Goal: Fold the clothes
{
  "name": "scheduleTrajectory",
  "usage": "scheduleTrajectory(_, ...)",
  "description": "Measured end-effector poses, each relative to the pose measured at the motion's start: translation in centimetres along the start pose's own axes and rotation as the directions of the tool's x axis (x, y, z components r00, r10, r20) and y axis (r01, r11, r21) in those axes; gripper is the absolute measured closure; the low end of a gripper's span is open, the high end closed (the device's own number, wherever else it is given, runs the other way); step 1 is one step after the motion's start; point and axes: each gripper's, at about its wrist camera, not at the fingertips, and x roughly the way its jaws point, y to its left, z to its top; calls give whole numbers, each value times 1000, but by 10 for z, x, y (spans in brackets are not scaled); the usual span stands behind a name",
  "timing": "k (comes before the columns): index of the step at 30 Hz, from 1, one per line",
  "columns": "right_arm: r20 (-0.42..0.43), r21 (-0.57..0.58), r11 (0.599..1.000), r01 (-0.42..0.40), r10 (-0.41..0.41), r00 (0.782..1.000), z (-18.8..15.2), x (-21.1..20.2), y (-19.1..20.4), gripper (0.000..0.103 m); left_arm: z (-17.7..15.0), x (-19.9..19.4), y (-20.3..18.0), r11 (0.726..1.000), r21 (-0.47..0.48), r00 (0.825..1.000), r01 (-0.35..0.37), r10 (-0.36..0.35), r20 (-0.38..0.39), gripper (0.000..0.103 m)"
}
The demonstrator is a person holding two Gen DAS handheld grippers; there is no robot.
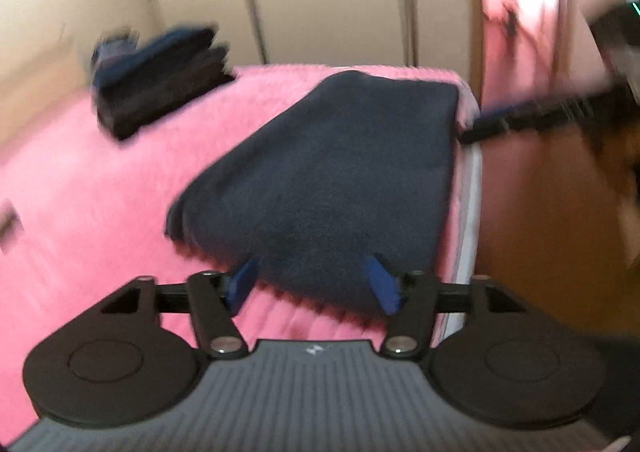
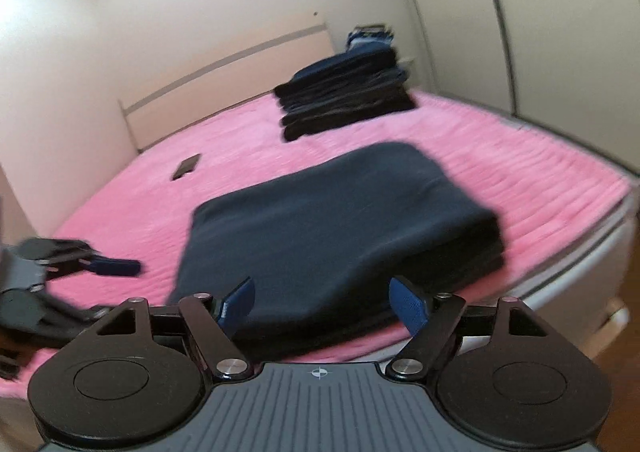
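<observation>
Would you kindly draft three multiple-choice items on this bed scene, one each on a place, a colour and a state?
1. Where is the stack of folded clothes?
A. on the floor
B. at the far end of the bed, beyond the folded dark garment
C. inside the wardrobe

2. What colour is the bed cover?
A. pink
B. green
C. white

3. How is the right gripper?
A. shut on the garment
B. open, holding nothing
C. shut on the phone

Answers:
1 B: the stack lies beyond the dark garment, near the headboard.
2 A: pink ribbed fabric shows all around it.
3 B: its blue fingers stand spread apart.
</observation>
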Motion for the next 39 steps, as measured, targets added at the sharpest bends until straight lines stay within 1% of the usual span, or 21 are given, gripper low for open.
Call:
scheduleTrajectory(1, -5, -20, 1000, 17, -17, 1000, 1, -2, -3, 26, 0, -4, -11, 997, 71, 1000, 4, -5, 12, 37)
scheduleTrajectory(3, -19, -81, 996, 47, -49, 999, 1, -2, -5, 26, -1, -9, -32, 977, 211, 999, 11, -18, 31, 34)
scheduleTrajectory(5, -28, -204, 977, 57, -64, 998, -1, -2, 1, 26, -3, -4, -50, 944, 330, 1000, 15, -20, 14, 33)
scheduleTrajectory(8, -56, -386, 922, 25, -50, 997, -11, 0, 15, 26, -8, 10, -69, 883, 469, 1000, -2, 13, -21, 34)
scheduleTrajectory(12, -79, -550, 835, -12, -37, 996, -26, 6, 31, 26, -12, 24, -72, 819, 571, 996, -50, 86, -37, 36)
scheduleTrajectory(15, -89, -616, 787, -28, -35, 995, -37, 12, 38, 26, -14, 29, -78, 746, 664, 994, -58, 108, -34, 36)
scheduleTrajectory(16, -92, -636, 771, -31, -35, 995, -40, 14, 40, 26, -14, 31, -79, 728, 683, 993, -56, 110, -36, 36)
scheduleTrajectory(18, -91, -674, 738, -35, -35, 995, -43, 17, 44, 26, -13, 34, -79, 713, 700, 994, -40, 103, -48, 36)
scheduleTrajectory(19, -90, -693, 720, -35, -38, 995, -44, 19, 46, 25, -12, 35, -80, 706, 708, 994, -32, 100, -54, 39)
scheduleTrajectory(20, -90, -712, 701, -36, -40, 995, -46, 20, 48, 20, -12, 36, -80, 698, 716, 993, -24, 96, -61, 50)
scheduleTrajectory(21, -87, -733, 679, -34, -43, 995, -47, 21, 50, 12, -11, 37, -81, 690, 723, 993, -16, 93, -67, 53)
scheduleTrajectory(22, -80, -760, 649, -30, -47, 996, -50, 22, 53, 9, -10, 39, -81, 683, 731, 993, -8, 90, -73, 54)
scheduleTrajectory(23, -75, -789, 613, -30, -49, 996, -53, 25, 56, 9, -9, 39, -79, 685, 728, 993, -2, 85, -78, 56)
scheduleTrajectory(26, -65, -859, 512, -23, -64, 996, -61, 32, 58, 9, -3, 37, -63, 725, 689, 994, 9, 67, -84, 56)
scheduleTrajectory(28, -54, -891, 454, -16, -72, 996, -65, 41, 58, 9, 1, 36, -52, 750, 661, 994, 13, 60, -87, 56)
scheduleTrajectory(32, -46, -936, 351, -15, -80, 996, -73, 60, 56, 9, 8, 35, -38, 801, 598, 995, 26, 36, -91, 55)
scheduleTrajectory(34, -52, -956, 294, -24, -88, 995, -78, 71, 55, 9, 11, 34, -34, 816, 577, 996, 28, 29, -89, 54)
scheduleTrajectory(36, -52, -968, 250, -29, -85, 995, -81, 77, 55, 10, 11, 34, -32, 832, 554, 995, 33, 23, -93, 54)
scheduleTrajectory(37, -52, -973, 229, -31, -84, 995, -82, 80, 55, 15, 10, 34, -33, 837, 545, 995, 35, 21, -97, 54)
scheduleTrajectory(38, -52, -978, 207, -33, -83, 995, -83, 83, 55, 39, 10, 33, -35, 841, 540, 995, 29, 27, -96, 52)
scheduleTrajectory(39, -56, -980, 193, -39, -84, 995, -83, 86, 55, 51, 10, 32, -39, 843, 538, 995, 15, 40, -90, 50)
